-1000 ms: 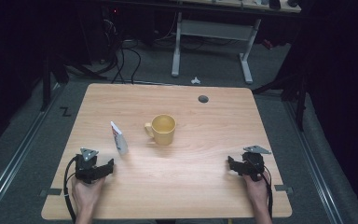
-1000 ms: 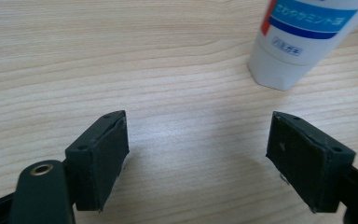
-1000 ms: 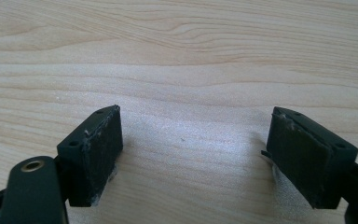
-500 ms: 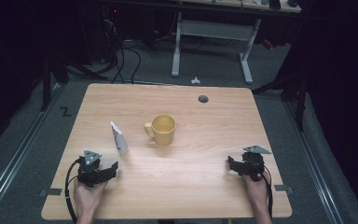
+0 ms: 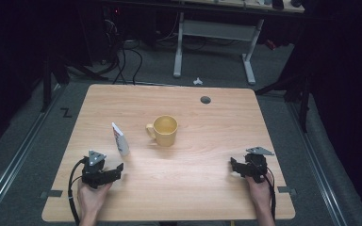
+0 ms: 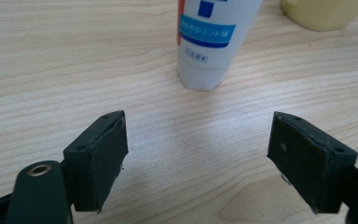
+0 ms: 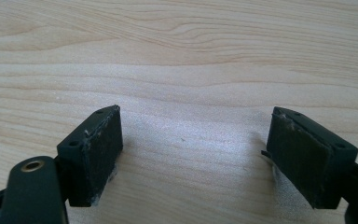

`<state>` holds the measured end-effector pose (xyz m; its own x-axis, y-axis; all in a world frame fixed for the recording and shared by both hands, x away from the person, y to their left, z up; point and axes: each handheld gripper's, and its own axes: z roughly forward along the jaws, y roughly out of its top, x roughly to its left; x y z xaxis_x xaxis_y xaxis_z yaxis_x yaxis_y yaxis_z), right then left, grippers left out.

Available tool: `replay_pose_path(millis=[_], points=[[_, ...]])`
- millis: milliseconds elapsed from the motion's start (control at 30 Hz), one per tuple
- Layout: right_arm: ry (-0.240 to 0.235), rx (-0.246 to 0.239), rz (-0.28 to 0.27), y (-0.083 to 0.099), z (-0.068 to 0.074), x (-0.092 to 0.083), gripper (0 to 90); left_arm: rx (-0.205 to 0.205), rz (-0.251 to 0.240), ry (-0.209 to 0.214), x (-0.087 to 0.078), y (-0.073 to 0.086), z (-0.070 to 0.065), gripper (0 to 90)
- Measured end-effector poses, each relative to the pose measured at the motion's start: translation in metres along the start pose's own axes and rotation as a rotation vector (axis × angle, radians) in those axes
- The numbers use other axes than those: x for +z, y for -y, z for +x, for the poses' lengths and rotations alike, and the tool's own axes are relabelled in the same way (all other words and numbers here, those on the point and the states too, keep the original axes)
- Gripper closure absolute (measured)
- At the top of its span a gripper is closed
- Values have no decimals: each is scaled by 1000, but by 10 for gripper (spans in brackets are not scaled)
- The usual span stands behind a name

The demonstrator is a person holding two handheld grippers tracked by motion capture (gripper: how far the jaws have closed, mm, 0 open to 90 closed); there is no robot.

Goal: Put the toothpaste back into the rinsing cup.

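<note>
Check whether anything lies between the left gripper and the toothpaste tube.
Nothing visible does. In the left gripper view, only bare table separates the open left gripper from the toothpaste tube. The yellow mug stands beyond the tube.

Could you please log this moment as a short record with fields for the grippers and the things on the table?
left gripper: open, empty, aimed at the tube
right gripper: open, empty, over bare wood
toothpaste tube: lying flat, left of the mug, apart from both grippers
yellow mug: upright, mid-table, handle toward the tube
table: light wood
</note>
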<state>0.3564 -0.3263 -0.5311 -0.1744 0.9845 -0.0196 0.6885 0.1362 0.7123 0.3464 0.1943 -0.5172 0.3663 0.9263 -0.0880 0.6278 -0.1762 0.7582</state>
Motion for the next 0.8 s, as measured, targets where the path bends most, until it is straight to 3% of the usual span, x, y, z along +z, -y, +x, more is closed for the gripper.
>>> replay_pose_path(millis=[433, 800], points=[[0, -1, 0, 0, 0, 0, 185, -8, -33, 31, 0, -14, -1, 198], [0, -1, 0, 0, 0, 0, 185, 14, -46, 47, 2, -29, -1, 209]])
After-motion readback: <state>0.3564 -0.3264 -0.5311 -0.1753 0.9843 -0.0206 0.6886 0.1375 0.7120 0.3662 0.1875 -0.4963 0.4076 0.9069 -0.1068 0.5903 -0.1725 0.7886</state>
